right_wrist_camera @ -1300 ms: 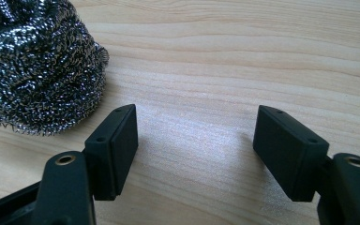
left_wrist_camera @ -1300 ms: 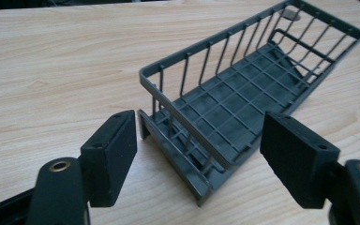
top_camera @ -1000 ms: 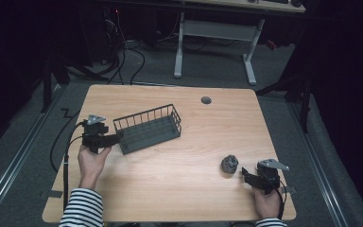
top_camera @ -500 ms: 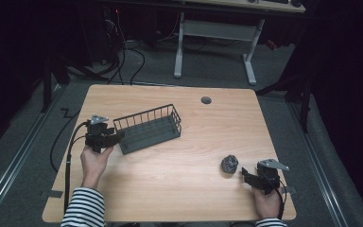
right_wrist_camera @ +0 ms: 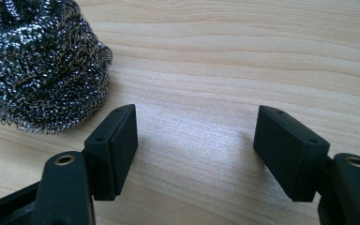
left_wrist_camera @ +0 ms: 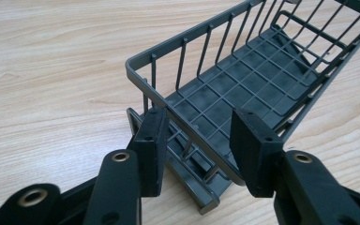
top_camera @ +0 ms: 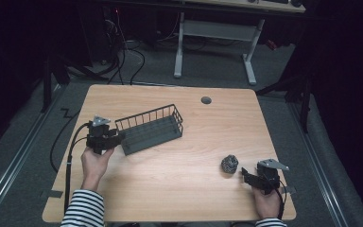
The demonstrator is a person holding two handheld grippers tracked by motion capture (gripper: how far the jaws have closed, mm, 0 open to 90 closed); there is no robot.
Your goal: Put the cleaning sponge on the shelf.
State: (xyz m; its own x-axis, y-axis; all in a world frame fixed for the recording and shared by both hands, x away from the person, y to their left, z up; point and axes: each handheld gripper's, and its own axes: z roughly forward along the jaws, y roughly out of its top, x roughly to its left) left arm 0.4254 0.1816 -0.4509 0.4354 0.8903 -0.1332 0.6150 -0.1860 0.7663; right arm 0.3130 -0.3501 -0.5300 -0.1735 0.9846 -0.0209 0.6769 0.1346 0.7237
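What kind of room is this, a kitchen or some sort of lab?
Probably a lab or workshop, not a kitchen: a bare wooden table on grey carpet, loose cables on the floor behind it, and a desk frame beyond. The wire basket and steel scourer look like test props.

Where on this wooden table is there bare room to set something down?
Bare wood lies between the dark wire basket and the steel wool scrubber, and along the far edge around the round grommet. It is crowded near the left gripper at the basket's end.

Bare table (top_camera: 189, 189) centre and front; wire basket (top_camera: 151, 128) blocks left, steel scourer (top_camera: 229, 163) right.
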